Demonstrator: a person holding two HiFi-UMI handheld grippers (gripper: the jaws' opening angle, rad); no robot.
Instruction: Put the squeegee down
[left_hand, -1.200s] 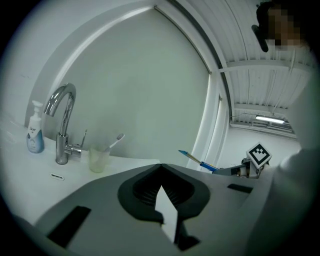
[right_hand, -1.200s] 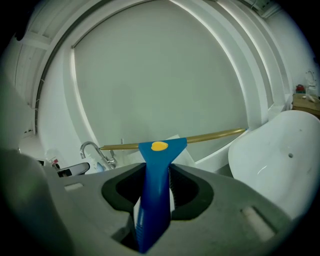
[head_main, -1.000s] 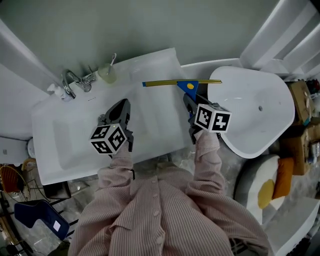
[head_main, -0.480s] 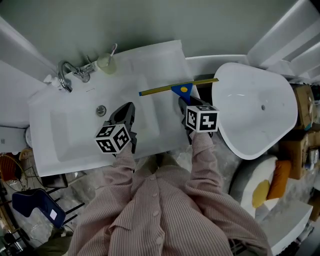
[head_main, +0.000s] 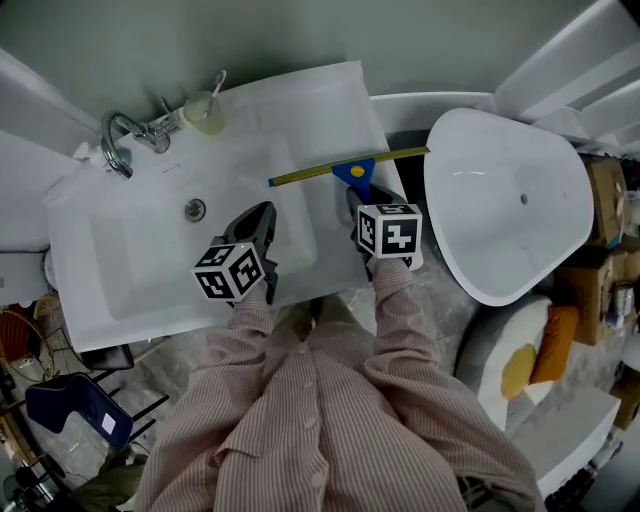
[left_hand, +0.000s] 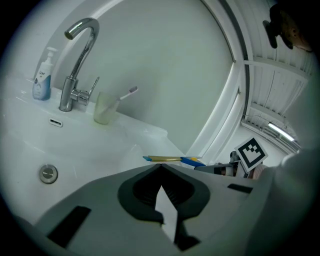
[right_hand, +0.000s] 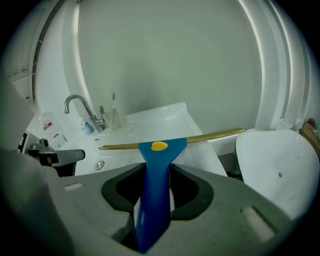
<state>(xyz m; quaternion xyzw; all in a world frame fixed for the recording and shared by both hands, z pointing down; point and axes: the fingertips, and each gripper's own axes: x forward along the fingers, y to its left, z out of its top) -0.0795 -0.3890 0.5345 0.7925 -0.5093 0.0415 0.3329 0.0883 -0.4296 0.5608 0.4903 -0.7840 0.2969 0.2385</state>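
Fig.: the blue-handled squeegee w/ yellow blade bar (head_main: 355, 170) was pinched by its handle in the R gripper (head_main: 364, 204), bar crosswise ahead of the jaws over the white ceramic washbasin's (head_main: 325, 110) right ledge, while the L gripper (head_main: 257, 222), pressed together & empty, was seen farther off.

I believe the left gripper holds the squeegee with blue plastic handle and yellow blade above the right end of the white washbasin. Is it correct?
Not quite: the right gripper holds the squeegee, its blue handle clamped between the jaws, as the right gripper view shows. The left gripper is shut and empty. The place, above the white washbasin's right end, is correct.
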